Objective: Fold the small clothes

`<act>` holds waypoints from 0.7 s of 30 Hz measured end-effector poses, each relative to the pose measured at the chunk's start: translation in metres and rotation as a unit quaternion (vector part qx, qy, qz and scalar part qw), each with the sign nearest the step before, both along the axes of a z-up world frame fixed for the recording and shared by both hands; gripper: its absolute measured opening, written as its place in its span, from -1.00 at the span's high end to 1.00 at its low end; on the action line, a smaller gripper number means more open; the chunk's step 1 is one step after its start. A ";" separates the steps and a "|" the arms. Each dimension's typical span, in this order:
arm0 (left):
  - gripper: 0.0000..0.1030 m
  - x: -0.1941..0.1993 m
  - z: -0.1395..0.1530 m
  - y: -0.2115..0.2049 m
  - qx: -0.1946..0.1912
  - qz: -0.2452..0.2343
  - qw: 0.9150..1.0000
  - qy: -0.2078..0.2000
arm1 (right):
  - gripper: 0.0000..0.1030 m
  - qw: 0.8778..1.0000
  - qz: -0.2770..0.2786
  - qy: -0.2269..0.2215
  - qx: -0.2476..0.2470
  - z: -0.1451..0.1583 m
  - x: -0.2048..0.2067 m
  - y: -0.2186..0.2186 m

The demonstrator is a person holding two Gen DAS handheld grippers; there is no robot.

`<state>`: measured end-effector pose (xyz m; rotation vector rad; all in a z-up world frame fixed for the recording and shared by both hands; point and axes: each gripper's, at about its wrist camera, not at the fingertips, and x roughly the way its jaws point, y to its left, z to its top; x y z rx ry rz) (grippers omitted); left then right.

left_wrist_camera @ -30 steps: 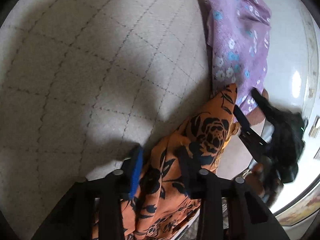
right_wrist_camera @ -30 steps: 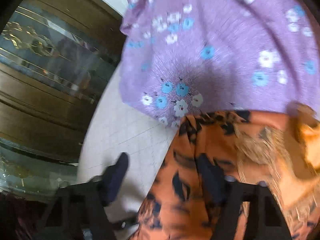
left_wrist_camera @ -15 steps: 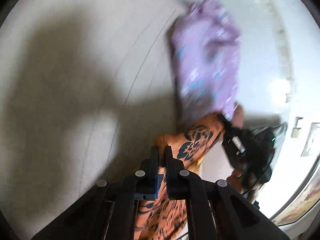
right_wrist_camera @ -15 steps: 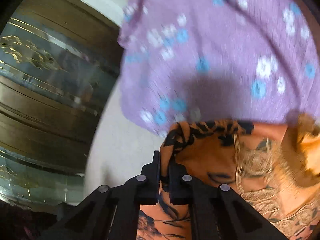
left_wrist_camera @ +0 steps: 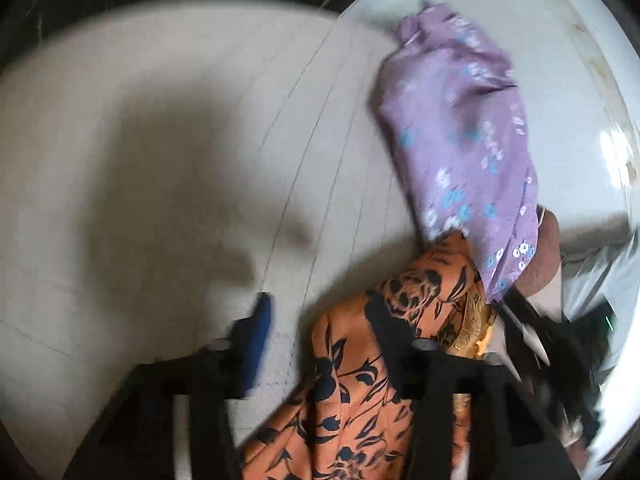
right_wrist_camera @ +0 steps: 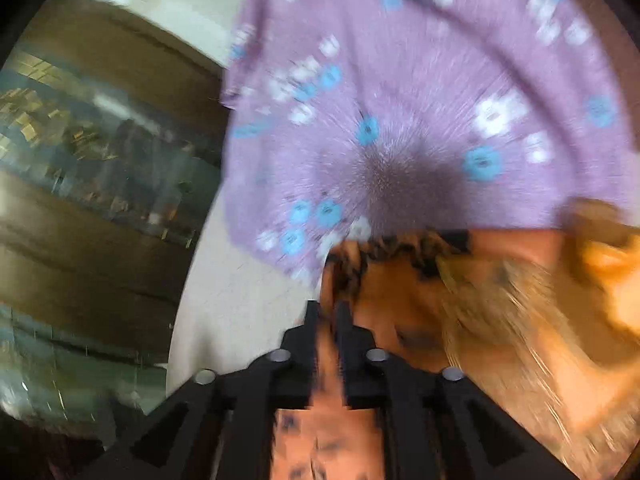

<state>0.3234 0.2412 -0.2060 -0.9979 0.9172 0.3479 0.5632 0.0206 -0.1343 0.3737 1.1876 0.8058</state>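
Observation:
An orange garment with black flowers [left_wrist_camera: 360, 392] lies on the pale quilted surface [left_wrist_camera: 160, 184]. My left gripper [left_wrist_camera: 320, 320] is open above it, the blue-padded finger [left_wrist_camera: 258, 320] over the bare surface and the other finger over the cloth. My right gripper [right_wrist_camera: 328, 316] is shut on a fold of the orange garment [right_wrist_camera: 440, 312]. It shows blurred in the left wrist view [left_wrist_camera: 532, 328] at the garment's far end. A purple flowered garment [left_wrist_camera: 460, 148] lies just beyond, also filling the right wrist view [right_wrist_camera: 420, 120].
A dark wooden cabinet with glass doors [right_wrist_camera: 100, 168] stands past the surface's edge on the right gripper's left. Glossy white floor [left_wrist_camera: 560, 60] lies beyond the purple garment.
My left gripper was shut on the orange garment half a second ago and has opened, letting it go. My right gripper stays shut on the garment. Both views are blurred by movement.

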 end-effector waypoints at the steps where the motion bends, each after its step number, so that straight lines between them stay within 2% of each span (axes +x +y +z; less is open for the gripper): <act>1: -0.27 0.003 0.004 -0.006 0.005 -0.016 1.000 -0.001 | -0.15 1.000 0.002 -0.012 -0.009 0.013 -0.024 -0.019; 2: -0.27 0.008 0.007 -0.016 0.003 -0.052 0.999 -0.004 | -0.60 0.999 -0.001 -0.029 -0.015 0.023 -0.045 -0.033; 3: -0.27 0.016 0.008 -0.024 -0.001 -0.082 0.997 -0.007 | -0.64 0.998 -0.007 -0.060 -0.021 0.035 -0.083 -0.059; 4: -0.27 0.018 0.008 -0.035 -0.008 -0.127 0.992 -0.009 | -0.64 0.997 0.000 -0.065 -0.031 0.038 -0.107 -0.072; 5: -0.27 0.022 0.009 -0.047 -0.013 -0.154 0.988 -0.009 | -0.64 0.997 0.001 -0.066 -0.048 0.038 -0.129 -0.085; 6: -0.27 0.022 0.008 -0.060 -0.019 -0.185 0.983 -0.010 | -0.64 0.995 -0.020 -0.065 -0.067 0.034 -0.164 -0.110; 8: -0.27 0.019 0.008 -0.077 -0.004 -0.215 0.977 0.000 | -0.64 0.995 -0.051 -0.043 -0.070 0.020 -0.201 -0.140; 10: -0.27 0.010 0.006 -0.085 0.019 -0.232 0.972 0.015 | -0.62 0.994 -0.089 0.004 -0.071 -0.010 -0.244 -0.180; 11: -0.27 0.009 0.004 -0.087 0.026 -0.237 0.971 0.021 | -0.60 0.993 -0.096 0.016 -0.067 -0.019 -0.253 -0.190; 13: -0.27 0.007 0.000 -0.085 0.035 -0.237 0.970 0.036 | -0.42 0.991 -0.117 0.045 -0.049 -0.045 -0.285 -0.212; 14: -0.26 0.005 -0.001 -0.081 0.038 -0.231 0.971 0.045 | -0.15 0.991 -0.115 0.053 -0.045 -0.053 -0.293 -0.211; 15: -0.26 0.007 -0.002 -0.076 0.039 -0.220 0.973 0.051 | -0.02 0.989 -0.121 0.060 -0.052 -0.061 -0.300 -0.214; 16: -0.26 0.001 -0.002 -0.064 0.035 -0.205 0.977 0.055 | -0.02 0.987 -0.133 0.061 -0.062 -0.069 -0.305 -0.217; 19: -0.26 -0.017 0.002 -0.038 0.035 -0.176 0.982 0.063 | -0.02 0.988 -0.139 0.056 -0.029 -0.078 -0.305 -0.224; 21: -0.26 -0.025 -0.003 -0.036 0.030 -0.163 0.984 0.071 | 0.11 0.986 -0.151 0.062 -0.028 -0.085 -0.303 -0.227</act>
